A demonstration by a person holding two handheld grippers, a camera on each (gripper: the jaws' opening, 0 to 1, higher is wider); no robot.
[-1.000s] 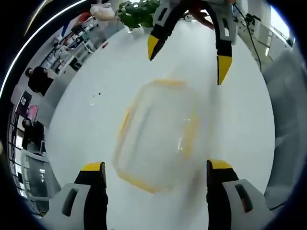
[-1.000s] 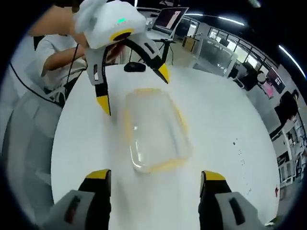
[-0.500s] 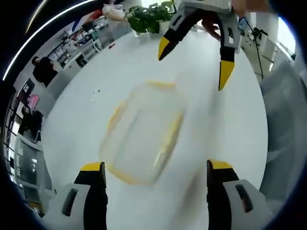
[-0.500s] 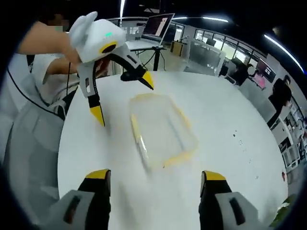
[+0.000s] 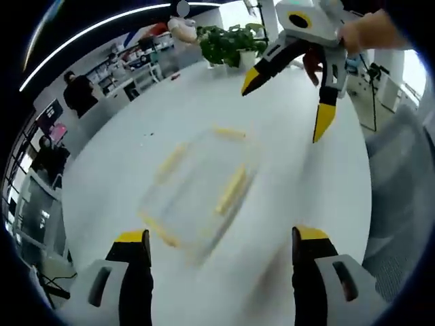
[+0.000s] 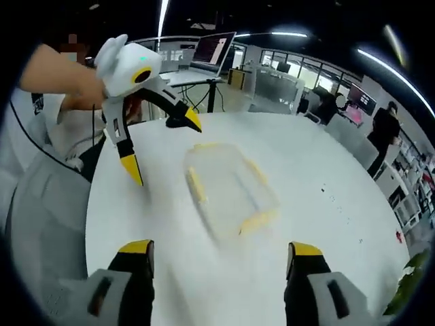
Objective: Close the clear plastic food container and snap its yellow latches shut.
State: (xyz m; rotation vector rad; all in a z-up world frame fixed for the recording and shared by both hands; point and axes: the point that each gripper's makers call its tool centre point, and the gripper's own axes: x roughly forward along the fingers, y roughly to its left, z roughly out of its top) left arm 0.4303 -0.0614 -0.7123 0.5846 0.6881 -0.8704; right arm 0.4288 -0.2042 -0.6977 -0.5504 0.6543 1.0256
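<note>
Resting on a round white table [image 5: 319, 190], the clear plastic food container [image 5: 194, 187] with yellow latches [image 5: 231, 189] lies between the two grippers, touched by neither. Left gripper view: the left gripper [image 5: 221, 246] hangs with jaws spread wide and empty, the container beyond its tips; the right gripper [image 5: 289, 95], held by a hand [image 5: 370, 30], faces it, jaws likewise apart. Right gripper view: the right gripper [image 6: 219, 255] is open and empty before the container [image 6: 231, 187]; the left gripper [image 6: 160, 146] hovers near its far corner. A potted plant [image 5: 228, 42] stands at the table's edge.
</note>
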